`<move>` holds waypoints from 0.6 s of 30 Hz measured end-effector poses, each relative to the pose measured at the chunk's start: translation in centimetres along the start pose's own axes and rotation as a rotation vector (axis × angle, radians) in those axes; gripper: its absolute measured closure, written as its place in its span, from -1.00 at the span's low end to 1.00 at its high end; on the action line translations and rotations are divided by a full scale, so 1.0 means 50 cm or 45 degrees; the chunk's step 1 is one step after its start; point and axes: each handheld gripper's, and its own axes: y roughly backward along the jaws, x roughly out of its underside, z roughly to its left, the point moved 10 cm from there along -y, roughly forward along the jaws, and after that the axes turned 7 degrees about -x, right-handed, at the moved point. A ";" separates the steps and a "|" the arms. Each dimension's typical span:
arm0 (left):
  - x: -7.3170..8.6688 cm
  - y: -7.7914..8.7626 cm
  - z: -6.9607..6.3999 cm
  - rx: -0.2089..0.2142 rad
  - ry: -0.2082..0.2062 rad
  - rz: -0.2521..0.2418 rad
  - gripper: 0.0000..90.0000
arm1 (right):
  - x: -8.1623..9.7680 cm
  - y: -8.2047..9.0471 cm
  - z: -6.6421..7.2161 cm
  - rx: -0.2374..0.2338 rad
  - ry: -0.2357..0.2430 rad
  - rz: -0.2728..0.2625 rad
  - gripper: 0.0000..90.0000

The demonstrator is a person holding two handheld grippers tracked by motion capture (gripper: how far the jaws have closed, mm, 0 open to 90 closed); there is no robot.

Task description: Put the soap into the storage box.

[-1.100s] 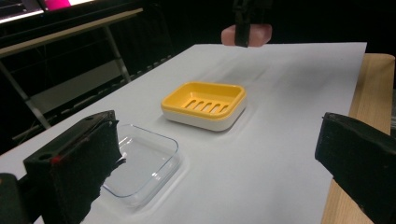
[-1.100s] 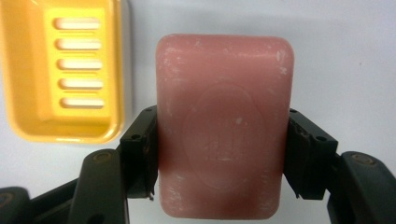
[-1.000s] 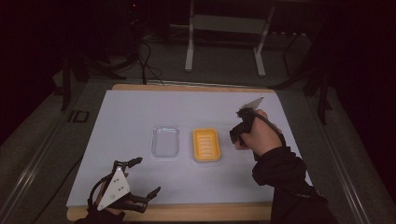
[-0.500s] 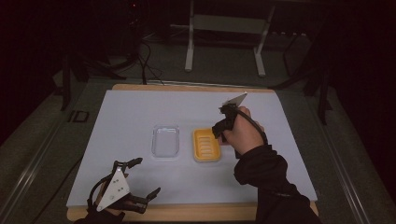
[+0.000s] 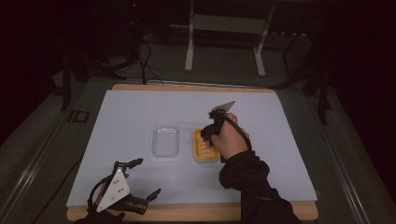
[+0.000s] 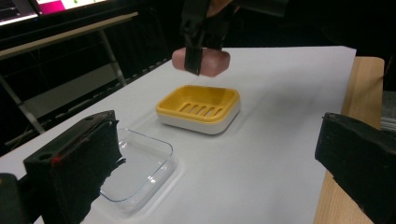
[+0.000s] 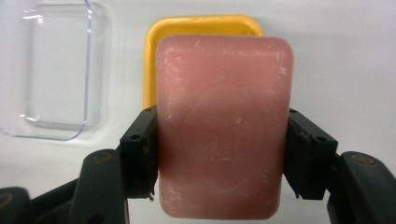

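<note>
Soap: pink bar (image 7: 224, 126), clamped across its long sides by right tongs (image 7: 219, 158), hanging just above yellow dish (image 6: 198, 108) mid-table.
Handling: stiff, light, likely slick; grip flat on its sides, as now.
Left tongs (image 5: 142, 179): apart, empty, near table's front edge.
Clear tray (image 5: 166, 141): beside dish.

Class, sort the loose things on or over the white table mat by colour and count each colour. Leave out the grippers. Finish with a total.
Pink: 1, the soap bar
Yellow: 1, the soap dish
Clear: 1, the clear tray
Total: 3
</note>
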 end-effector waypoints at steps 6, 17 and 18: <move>0.000 0.001 -0.001 0.004 -0.002 0.002 -0.99 | 0.009 -0.045 0.003 -0.031 -0.023 0.020 -0.16; -0.001 0.002 -0.004 0.014 -0.012 -0.002 -0.99 | 0.021 -0.103 0.001 -0.003 -0.028 0.101 -0.17; -0.001 0.002 -0.005 0.015 -0.012 -0.002 -0.99 | 0.022 -0.106 0.001 0.000 -0.027 0.109 -0.17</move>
